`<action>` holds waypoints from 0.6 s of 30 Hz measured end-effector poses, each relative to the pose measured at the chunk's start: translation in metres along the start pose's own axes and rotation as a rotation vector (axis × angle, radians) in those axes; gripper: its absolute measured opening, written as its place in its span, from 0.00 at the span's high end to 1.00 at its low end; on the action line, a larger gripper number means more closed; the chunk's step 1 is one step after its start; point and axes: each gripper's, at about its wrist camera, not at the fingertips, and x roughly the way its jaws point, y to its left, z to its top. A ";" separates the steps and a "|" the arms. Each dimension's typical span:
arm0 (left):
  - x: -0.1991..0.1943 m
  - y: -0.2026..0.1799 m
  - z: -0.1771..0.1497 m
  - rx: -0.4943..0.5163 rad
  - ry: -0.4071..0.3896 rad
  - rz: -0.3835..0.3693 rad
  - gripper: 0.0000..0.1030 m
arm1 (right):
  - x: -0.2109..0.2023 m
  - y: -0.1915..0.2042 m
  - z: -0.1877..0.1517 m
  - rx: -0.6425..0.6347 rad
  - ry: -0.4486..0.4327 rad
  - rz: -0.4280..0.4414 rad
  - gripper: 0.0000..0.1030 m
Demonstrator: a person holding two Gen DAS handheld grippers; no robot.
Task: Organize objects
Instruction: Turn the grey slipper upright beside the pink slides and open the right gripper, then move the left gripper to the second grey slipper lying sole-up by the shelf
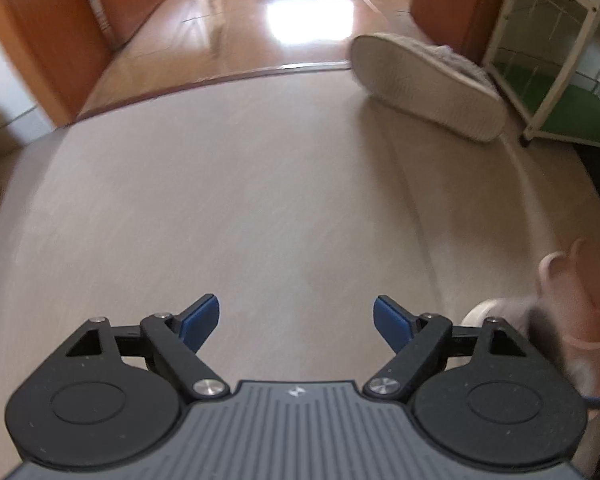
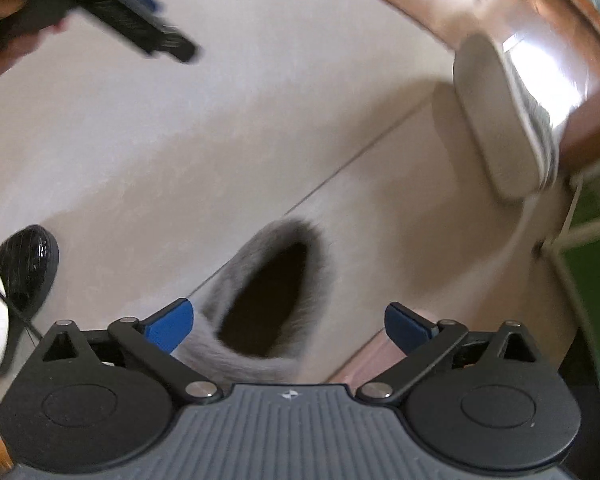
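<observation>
While both views are smeared by motion blur, the left tool (image 1: 296, 322) clearly hangs over bare pale floor (image 1: 240, 184) with its blue pads (image 1: 199, 322) spread wide and nothing between them. At two o'clock in that view a beige slipper (image 1: 424, 88) lies tipped on its side, sole showing, just beside a white wire rack (image 1: 556, 60) with green panels; at four o'clock a pink object (image 1: 580, 300) shows blurred at the frame edge. In the right wrist view, a hand (image 2: 4, 40) at eleven o'clock carries the left tool, and a black rounded object (image 2: 28, 272) sits at nine o'clock. The right tool (image 2: 288, 328) stands wide open, gripping nothing, with a grey furry slipper (image 2: 272, 292) below and between its pads, opening upward, untouched by either pad as far as shows. The beige slipper appears again at two o'clock.
</observation>
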 end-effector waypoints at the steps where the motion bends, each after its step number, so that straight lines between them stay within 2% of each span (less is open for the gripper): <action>1: 0.001 -0.006 0.012 0.006 0.005 -0.016 0.14 | -0.006 -0.004 0.000 -0.008 -0.018 -0.009 0.00; 4: 0.006 -0.028 0.052 0.032 0.015 -0.067 0.13 | -0.016 -0.021 -0.008 -0.002 -0.082 -0.032 0.00; 7: 0.017 -0.056 0.098 0.062 0.012 -0.055 0.13 | -0.026 -0.034 -0.018 0.046 -0.140 -0.028 0.00; 11: 0.036 -0.101 0.164 0.081 -0.024 -0.078 0.13 | -0.039 -0.050 -0.033 0.112 -0.207 -0.014 0.00; 15: 0.068 -0.139 0.220 0.028 0.003 -0.084 0.13 | -0.050 -0.056 -0.039 0.122 -0.228 0.006 0.00; 18: 0.095 -0.164 0.258 -0.004 0.026 -0.043 0.12 | -0.054 -0.069 -0.049 0.127 -0.255 0.025 0.00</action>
